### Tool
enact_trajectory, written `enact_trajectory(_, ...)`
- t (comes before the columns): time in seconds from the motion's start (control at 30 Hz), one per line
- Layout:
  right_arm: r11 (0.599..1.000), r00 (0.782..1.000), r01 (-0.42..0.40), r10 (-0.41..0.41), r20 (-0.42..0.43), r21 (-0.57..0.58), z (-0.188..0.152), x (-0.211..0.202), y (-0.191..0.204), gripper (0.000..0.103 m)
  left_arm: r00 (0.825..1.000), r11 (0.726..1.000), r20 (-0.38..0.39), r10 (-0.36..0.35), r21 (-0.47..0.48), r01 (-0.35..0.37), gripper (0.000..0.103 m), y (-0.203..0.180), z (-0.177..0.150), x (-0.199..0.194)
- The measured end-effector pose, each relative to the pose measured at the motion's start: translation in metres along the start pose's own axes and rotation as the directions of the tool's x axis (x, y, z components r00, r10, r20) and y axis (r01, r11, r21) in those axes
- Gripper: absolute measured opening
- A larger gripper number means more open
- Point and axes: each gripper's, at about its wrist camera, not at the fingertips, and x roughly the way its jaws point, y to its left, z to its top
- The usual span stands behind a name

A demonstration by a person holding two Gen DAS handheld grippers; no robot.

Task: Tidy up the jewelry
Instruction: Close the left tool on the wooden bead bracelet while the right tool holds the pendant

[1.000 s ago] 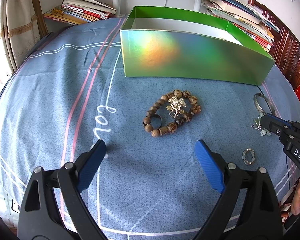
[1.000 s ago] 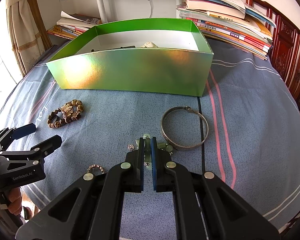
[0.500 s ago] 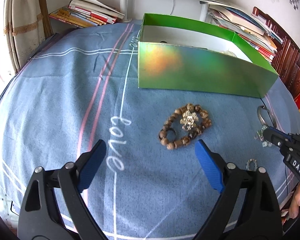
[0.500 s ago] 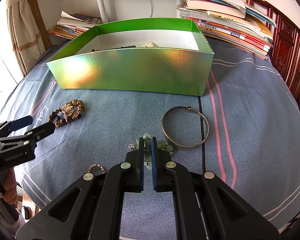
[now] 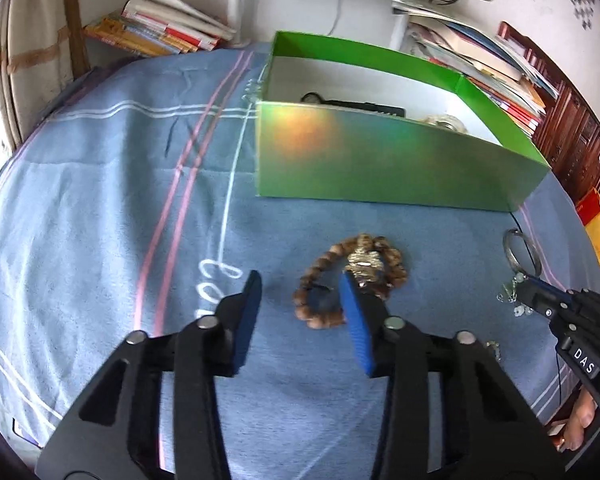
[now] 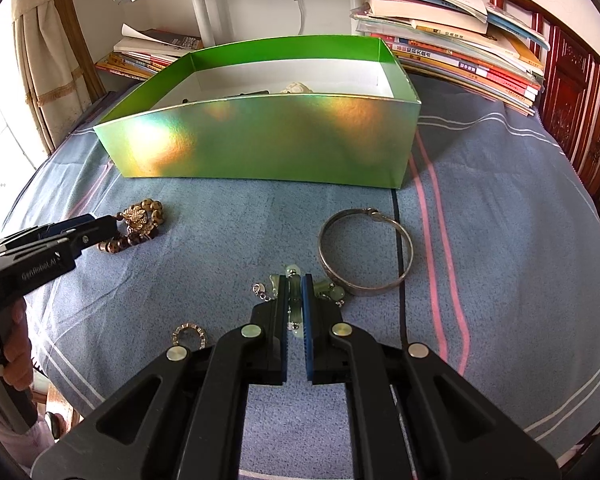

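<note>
A brown wooden-bead bracelet [image 5: 320, 266] with a gold charm lies on the blue cloth in front of the green box [image 5: 380, 160]. My left gripper [image 5: 299, 276] is down at it with its jaws closing. The bracelet's left loop sits between the pads, which are not pressing on it. The right wrist view shows the same gripper [image 6: 100, 226] tip-to-tip with the bracelet [image 6: 144, 216]. My right gripper [image 6: 295, 280] is shut on a pale green bead chain [image 6: 332, 290] that rests on the cloth.
A silver bangle [image 6: 364, 252] lies just right of the green chain. A small sparkly ring [image 6: 189, 334] lies near the cloth's front edge. The box [image 6: 260, 140] holds a black item and a pale one. Book stacks [image 6: 452, 52] line the back.
My left gripper has moved up to the bead bracelet and its jaws have narrowed from wide open. The right gripper has stayed still, shut on the green chain.
</note>
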Motion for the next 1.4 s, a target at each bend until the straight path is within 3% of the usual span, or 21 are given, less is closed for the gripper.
enact_trajectory(0.13, 1.000, 1.000, -0.002, 0.002, 0.002, 0.001, 0.000, 0.000, 0.000, 0.007, 1.000, 1.000, -0.012, -0.017, 0.010, 0.017, 0.032, 0.000, -0.004, 0.001)
enact_trajectory(0.23, 1.000, 1.000, -0.007, 0.007, 0.001, 0.003, -0.001, 0.000, -0.002, 0.007, 0.999, 0.999, -0.010, -0.035, 0.011, 0.035, 0.019, -0.001, -0.003, 0.003)
enact_trajectory(0.37, 1.000, 1.000, -0.014, 0.014, 0.003, 0.003, -0.002, 0.000, -0.004, 0.007, 0.999, 0.999, -0.010, -0.032, 0.000, 0.032, 0.018, -0.004, -0.004, 0.002)
enact_trajectory(0.7, 1.000, 1.000, 0.004, -0.004, -0.001, -0.008, -0.001, 0.001, 0.002, 0.007, 0.988, 0.997, 0.140, -0.066, 0.044, 0.061, 0.018, -0.024, 0.019, -0.043)
enact_trajectory(0.87, 1.000, 1.000, -0.001, 0.001, -0.003, -0.006, -0.002, 0.001, 0.002, 0.007, 0.974, 0.989, 0.187, -0.126, 0.103, 0.108, 0.018, -0.048, 0.020, -0.070)
enact_trajectory(1.1, 1.000, 1.000, -0.005, 0.005, -0.002, -0.002, -0.002, 0.001, 0.001, 0.007, 0.985, 0.980, 0.084, -0.152, 0.140, 0.140, 0.019, -0.060, -0.006, -0.060)
enact_trajectory(1.4, 1.000, 1.000, -0.007, 0.007, -0.004, -0.003, -0.002, 0.000, 0.003, 0.007, 0.998, 0.991, -0.037, -0.060, 0.119, 0.064, 0.019, -0.037, -0.035, -0.018)
